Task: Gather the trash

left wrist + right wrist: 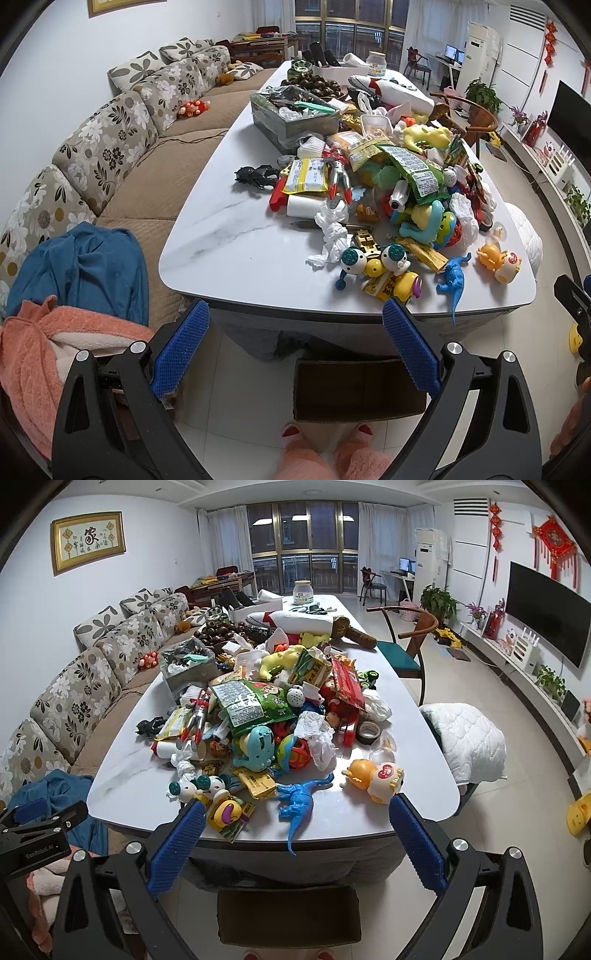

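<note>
A white marble table (229,236) (125,775) holds a pile of toys mixed with trash. Trash includes crumpled white tissue (332,236) (319,738), a green snack bag (413,166) (251,701), yellow wrappers (306,177) (258,784) and a paper roll (303,206). A brown cardboard box (358,387) (288,915) sits on the floor below the table's near edge. My left gripper (295,347) is open and empty in front of the table, above the box. My right gripper (295,838) is open and empty at the table's near edge.
A floral sofa (103,147) runs along the left, with blue and pink cloths (74,280) on it. A grey bin of items (291,114) stands on the table. A blue dinosaur (299,797) overhangs the near edge. A wooden chair (402,642) and a white-covered seat (465,734) stand right.
</note>
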`<action>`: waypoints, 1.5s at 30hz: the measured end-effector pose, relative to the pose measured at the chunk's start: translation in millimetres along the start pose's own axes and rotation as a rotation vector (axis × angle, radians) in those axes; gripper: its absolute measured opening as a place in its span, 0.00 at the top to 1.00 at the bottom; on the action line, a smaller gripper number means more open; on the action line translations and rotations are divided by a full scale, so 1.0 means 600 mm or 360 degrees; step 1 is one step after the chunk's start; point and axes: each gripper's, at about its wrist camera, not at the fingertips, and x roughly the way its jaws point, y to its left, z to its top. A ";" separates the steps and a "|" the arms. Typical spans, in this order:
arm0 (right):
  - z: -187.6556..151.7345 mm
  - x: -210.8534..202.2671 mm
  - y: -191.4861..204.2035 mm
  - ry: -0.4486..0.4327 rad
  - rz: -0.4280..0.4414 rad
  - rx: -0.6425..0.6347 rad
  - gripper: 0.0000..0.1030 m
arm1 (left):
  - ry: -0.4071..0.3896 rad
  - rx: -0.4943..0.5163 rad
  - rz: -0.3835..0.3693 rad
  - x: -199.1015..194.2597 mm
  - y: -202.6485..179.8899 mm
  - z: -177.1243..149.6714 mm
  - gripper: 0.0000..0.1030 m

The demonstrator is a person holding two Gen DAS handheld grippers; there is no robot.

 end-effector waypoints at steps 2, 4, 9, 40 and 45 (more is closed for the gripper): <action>-0.002 -0.004 -0.001 0.0001 -0.0002 -0.0001 0.05 | 0.0003 -0.0003 0.0006 0.003 0.001 0.000 0.10; -0.004 -0.010 -0.002 0.0001 -0.0006 -0.0004 0.05 | -0.0005 -0.0005 0.0022 0.000 0.004 0.000 0.10; 0.001 0.000 0.000 0.0013 -0.0009 0.0004 0.05 | -0.0051 0.0011 0.0038 -0.014 -0.001 -0.001 0.10; -0.010 0.005 -0.005 0.0040 -0.0026 0.0033 0.05 | 0.0011 0.0011 0.0001 -0.002 0.005 -0.017 0.10; -0.012 0.005 -0.006 0.0042 -0.0026 0.0034 0.05 | 0.0029 0.0017 -0.0002 0.002 0.008 -0.018 0.10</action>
